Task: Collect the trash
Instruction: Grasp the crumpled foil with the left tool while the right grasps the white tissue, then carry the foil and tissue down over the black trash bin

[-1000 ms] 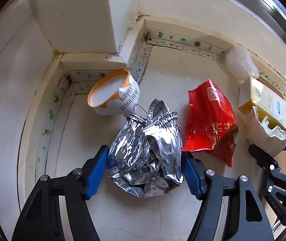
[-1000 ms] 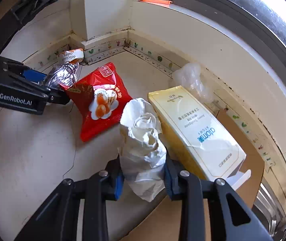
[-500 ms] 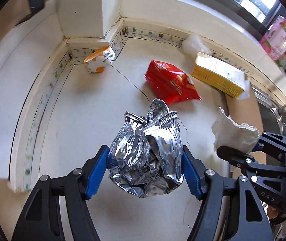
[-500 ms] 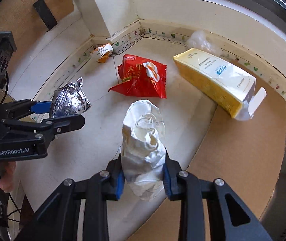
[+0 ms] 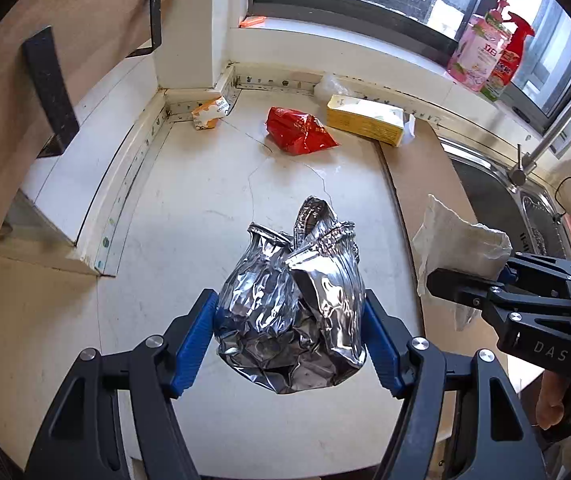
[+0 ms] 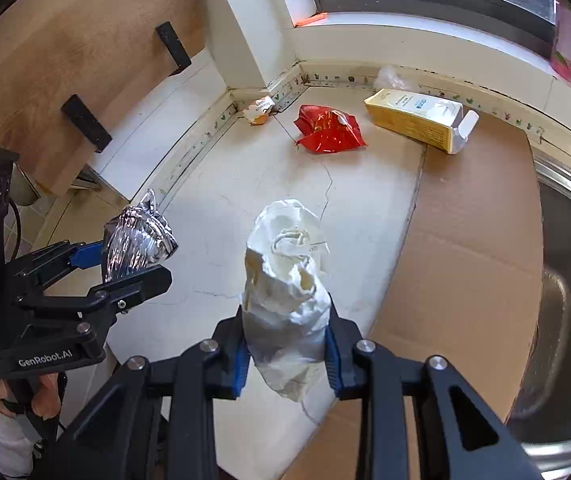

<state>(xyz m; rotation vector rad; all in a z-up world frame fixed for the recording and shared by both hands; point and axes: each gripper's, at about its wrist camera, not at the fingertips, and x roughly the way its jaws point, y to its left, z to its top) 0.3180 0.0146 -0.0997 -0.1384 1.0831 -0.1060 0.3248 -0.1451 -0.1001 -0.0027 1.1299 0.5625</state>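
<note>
Two grips | left gripper (image 5: 290,322) clamps foil bag (image 5: 293,300) | right gripper (image 6: 287,354) clamps paper wad (image 6: 287,292)

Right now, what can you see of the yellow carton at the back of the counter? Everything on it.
The yellow carton is a long rectangular box that looks like printed card, pale yellow on top with small text and darker yellow sides. It lies flat near the back wall, its right end flap open. That end rests on the cardboard sheet. A clear plastic wrapper sits just behind it, the red snack bag apart to its left.
</note>
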